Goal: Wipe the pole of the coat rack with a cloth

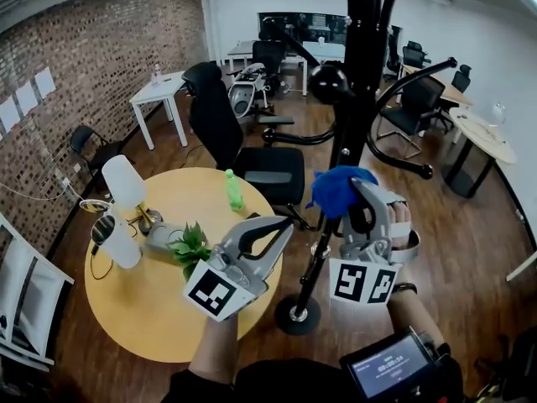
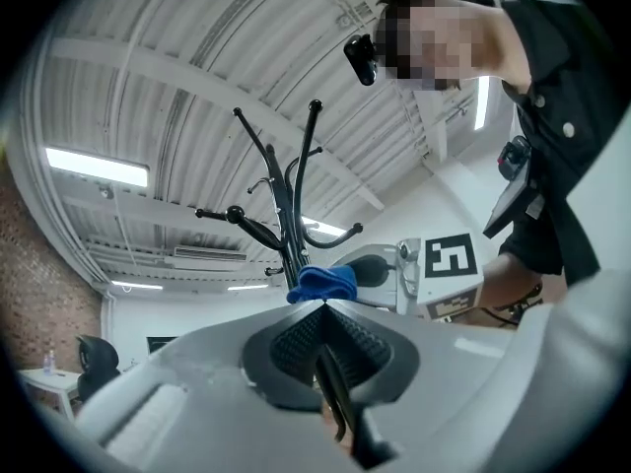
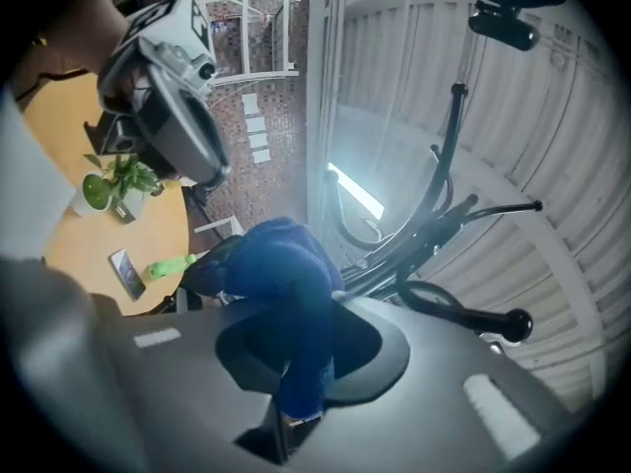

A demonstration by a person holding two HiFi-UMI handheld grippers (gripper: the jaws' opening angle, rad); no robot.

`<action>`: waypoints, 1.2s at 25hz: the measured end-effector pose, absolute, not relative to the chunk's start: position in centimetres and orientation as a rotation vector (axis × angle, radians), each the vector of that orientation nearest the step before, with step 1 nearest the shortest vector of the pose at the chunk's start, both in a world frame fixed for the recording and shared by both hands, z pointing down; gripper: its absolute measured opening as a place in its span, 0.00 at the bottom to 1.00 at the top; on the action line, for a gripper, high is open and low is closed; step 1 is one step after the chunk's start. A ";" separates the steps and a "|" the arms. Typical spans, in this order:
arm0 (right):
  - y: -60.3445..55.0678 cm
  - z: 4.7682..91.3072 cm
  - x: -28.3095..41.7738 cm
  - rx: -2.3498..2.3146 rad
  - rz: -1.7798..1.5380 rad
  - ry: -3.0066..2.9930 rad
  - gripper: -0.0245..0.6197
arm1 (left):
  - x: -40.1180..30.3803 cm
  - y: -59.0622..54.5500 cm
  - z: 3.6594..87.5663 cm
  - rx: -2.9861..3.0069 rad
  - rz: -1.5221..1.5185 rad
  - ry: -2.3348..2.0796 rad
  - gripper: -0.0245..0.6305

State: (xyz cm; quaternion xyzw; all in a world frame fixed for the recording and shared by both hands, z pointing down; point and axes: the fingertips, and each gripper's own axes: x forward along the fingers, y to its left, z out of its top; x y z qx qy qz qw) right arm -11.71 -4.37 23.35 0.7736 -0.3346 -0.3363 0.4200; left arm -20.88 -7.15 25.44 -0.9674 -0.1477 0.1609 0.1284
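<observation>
Cloth [image 1: 336, 190], blue and bunched, pinched between the jaws of the right claw [image 1: 357, 196] and held up beside the black pole [image 1: 359, 91] of the coat rack, about halfway up it, just under a knobbed arm; actual contact with the pole too close to call. From the right gripper view, one fold of that cloth clamped deep between the pads, the rest bulging out past the tips toward the pole. Left claw [image 1: 284, 225] to the left of the pole and lower than the cloth, clear of the pole, jaws pressed together with nothing between them. Round base [image 1: 298, 316] at the foot of the pole, on the wooden floor. Further left of the pole, a round yellow bench [image 1: 159, 309] carrying a green bottle [image 1: 232, 189], a small plant [image 1: 191, 246] and a white lamp [image 1: 124, 181]; past the bench, also left of the pole, a black office chair [image 1: 222, 120].
</observation>
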 end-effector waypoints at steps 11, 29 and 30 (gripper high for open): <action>-5.3 42.6 -11.7 1.702 -0.337 -1.013 0.11 | -20.2 -6.1 30.1 -2.884 0.393 -0.592 0.04; -4.1 47.5 -17.4 1.481 -0.113 -1.282 0.11 | -21.4 -6.3 31.2 -2.925 0.363 -0.551 0.04; -4.4 47.8 -16.7 1.491 -0.125 -1.250 0.11 | -21.4 -6.3 31.3 -2.924 0.362 -0.550 0.04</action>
